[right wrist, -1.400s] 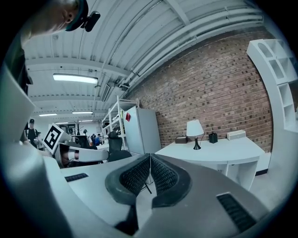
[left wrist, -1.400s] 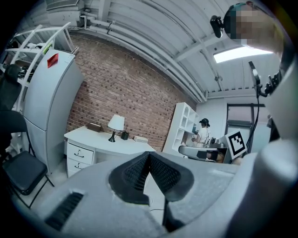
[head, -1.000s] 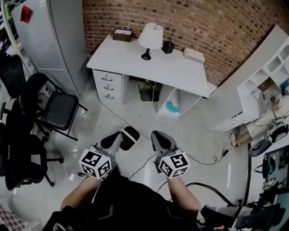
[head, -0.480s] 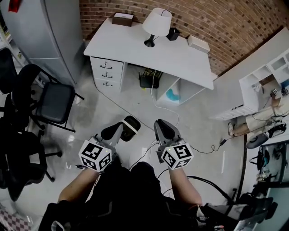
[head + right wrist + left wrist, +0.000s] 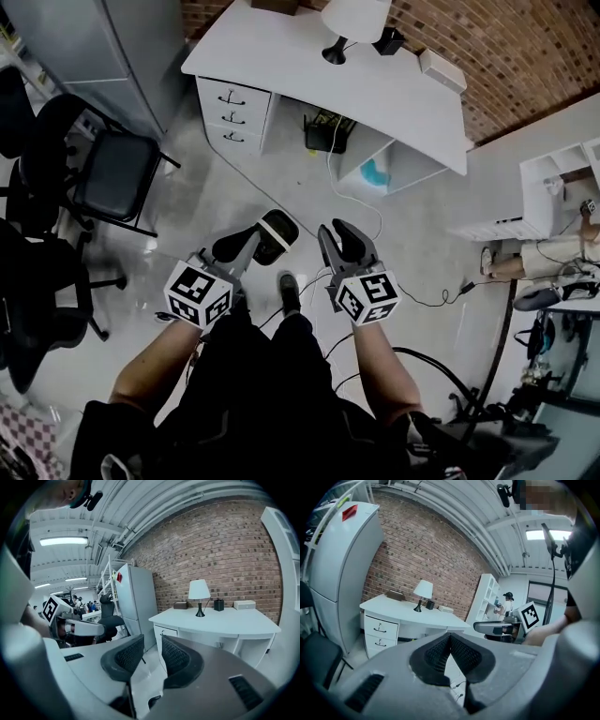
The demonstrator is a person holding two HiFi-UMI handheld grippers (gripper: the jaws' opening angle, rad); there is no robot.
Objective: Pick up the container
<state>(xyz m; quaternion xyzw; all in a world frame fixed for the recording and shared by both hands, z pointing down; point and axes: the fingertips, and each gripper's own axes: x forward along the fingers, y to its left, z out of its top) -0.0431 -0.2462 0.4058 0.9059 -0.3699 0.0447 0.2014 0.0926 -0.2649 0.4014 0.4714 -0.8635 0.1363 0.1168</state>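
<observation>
Between the pads of the right gripper there is only air; its jaws have just been opening and stand apart. The left gripper has its pads pressed together at the tips, empty. Well beyond both, on the white desk, a small dark container, likeliest the task's, stands beside the lamp. It looks rigid and light; grip it across its sides.

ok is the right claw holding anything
No, the right claw has just been opening its jaws, and only floor shows between them.
</observation>
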